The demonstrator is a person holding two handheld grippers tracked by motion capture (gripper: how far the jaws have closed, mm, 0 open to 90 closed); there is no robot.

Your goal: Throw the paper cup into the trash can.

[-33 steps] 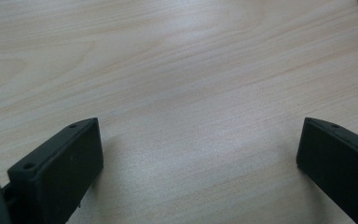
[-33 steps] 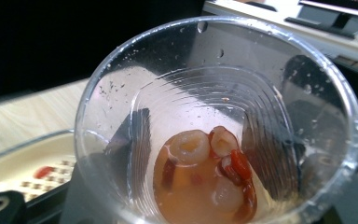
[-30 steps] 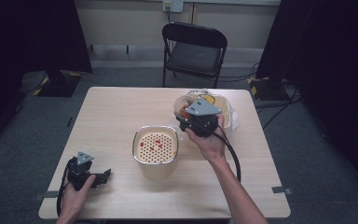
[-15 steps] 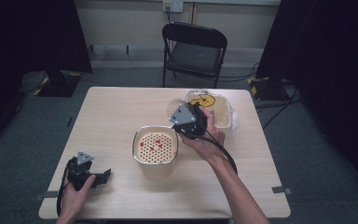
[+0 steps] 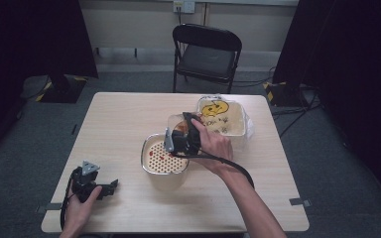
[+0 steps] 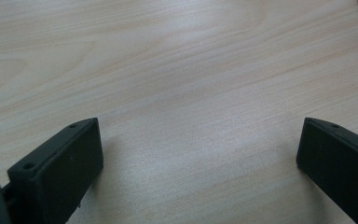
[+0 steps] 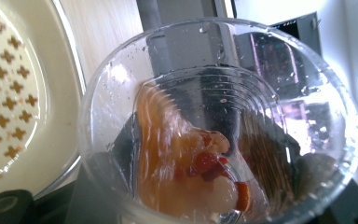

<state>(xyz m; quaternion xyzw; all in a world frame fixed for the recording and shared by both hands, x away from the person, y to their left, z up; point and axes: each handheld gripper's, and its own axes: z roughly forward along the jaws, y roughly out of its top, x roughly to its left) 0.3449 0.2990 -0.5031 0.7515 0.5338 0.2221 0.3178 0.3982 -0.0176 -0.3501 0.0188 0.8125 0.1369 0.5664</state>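
At mid-table, right gripper (image 5: 178,141) holds a clear plastic cup (image 5: 177,126) clamped between its jaws, tipped toward the cream strainer basket (image 5: 164,156). Jaws have just been closing a little further on the cup wall. Cup (image 7: 219,126) carries orange-tinted liquid with red bits and pale lumps pooled on its lower side; water beads on the inner wall.

Key relation: cup mouth lies just beside and above the basket's right rim, long axis slanting from the hand down toward the basket. Perforated basket floor (image 7: 9,93) sits to the left in the right gripper view, rim touching or almost touching the cup, hard to tell which. A few red bits already lie on the perforated floor in the high view.

Judgement: a pour into the basket is under way or about to start; more tilt needed.

Left gripper (image 5: 96,186) rests on the table (image 5: 119,119) near the front left edge, jaws wide apart, nothing between them, well apart from the basket. Right hand is the nearer. Plastic-wrapped tray (image 5: 223,116) sits behind the cup.
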